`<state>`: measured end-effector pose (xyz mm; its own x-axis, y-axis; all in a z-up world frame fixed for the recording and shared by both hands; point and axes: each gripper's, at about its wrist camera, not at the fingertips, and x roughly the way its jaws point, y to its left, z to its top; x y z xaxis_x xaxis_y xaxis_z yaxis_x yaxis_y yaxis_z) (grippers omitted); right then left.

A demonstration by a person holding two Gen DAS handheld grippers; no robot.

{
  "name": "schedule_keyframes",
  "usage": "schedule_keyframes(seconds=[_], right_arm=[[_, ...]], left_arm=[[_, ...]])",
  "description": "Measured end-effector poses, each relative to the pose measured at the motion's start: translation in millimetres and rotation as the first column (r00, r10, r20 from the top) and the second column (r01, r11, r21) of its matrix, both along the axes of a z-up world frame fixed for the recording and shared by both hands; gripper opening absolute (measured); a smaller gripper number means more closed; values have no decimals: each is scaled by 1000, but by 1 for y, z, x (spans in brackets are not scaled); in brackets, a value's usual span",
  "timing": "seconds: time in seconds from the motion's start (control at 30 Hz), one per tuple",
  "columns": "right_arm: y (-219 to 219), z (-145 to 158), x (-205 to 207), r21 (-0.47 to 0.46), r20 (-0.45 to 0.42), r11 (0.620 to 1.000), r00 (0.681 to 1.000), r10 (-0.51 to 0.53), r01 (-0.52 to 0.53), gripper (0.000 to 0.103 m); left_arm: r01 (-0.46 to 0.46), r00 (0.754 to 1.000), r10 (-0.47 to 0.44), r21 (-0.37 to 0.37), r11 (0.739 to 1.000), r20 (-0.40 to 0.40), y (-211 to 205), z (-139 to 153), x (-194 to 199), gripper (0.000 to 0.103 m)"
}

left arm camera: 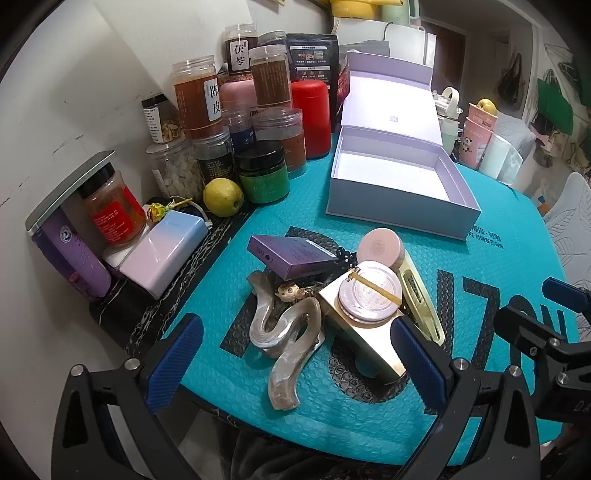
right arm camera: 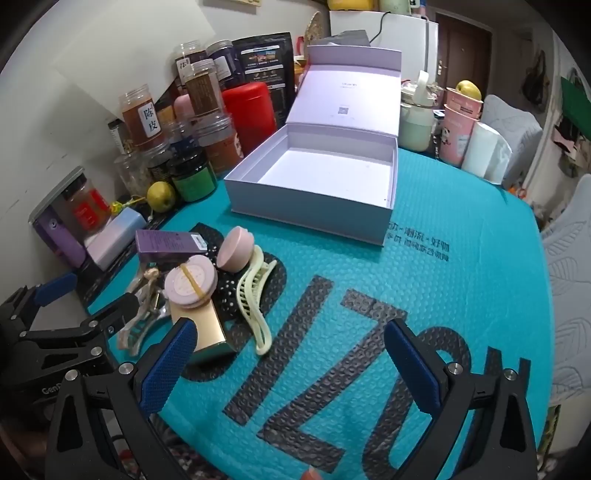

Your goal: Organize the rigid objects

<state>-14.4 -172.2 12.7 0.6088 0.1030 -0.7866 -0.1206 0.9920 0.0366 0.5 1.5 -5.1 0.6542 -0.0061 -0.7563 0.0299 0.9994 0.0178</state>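
Nearest, the left gripper (left arm camera: 295, 363) and the right gripper (right arm camera: 291, 365) both hang above the teal mat (right arm camera: 461, 295) with jaws spread wide and nothing between them. Just beyond lies the pile: a pearly wavy hair clip (left arm camera: 284, 343), its long axis running toward the camera, touching a gold box (left arm camera: 365, 347) topped by a round pink tin (left arm camera: 371, 295). A pale yellow claw clip (right arm camera: 255, 295) runs lengthwise alongside. Farther back sits a purple box (left arm camera: 291, 254), then the open lavender box (right arm camera: 321, 206), lid upright.

White wall (left arm camera: 74, 92) on left, brown door (right arm camera: 463, 48) at back beside a white fridge (right arm camera: 402, 33), padded chair (right arm camera: 569, 258) on right, bags (left arm camera: 554, 99) hanging, even indoor light.
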Motion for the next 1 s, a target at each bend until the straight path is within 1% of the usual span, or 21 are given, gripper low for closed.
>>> schedule_keyframes(seconds=[1.0], right_arm=[[-1,1,-1,2,12,1000,1000,-1,1,103]], left_arm=[[1,1000,-1,-15,1000,0,3,4,-1,103]])
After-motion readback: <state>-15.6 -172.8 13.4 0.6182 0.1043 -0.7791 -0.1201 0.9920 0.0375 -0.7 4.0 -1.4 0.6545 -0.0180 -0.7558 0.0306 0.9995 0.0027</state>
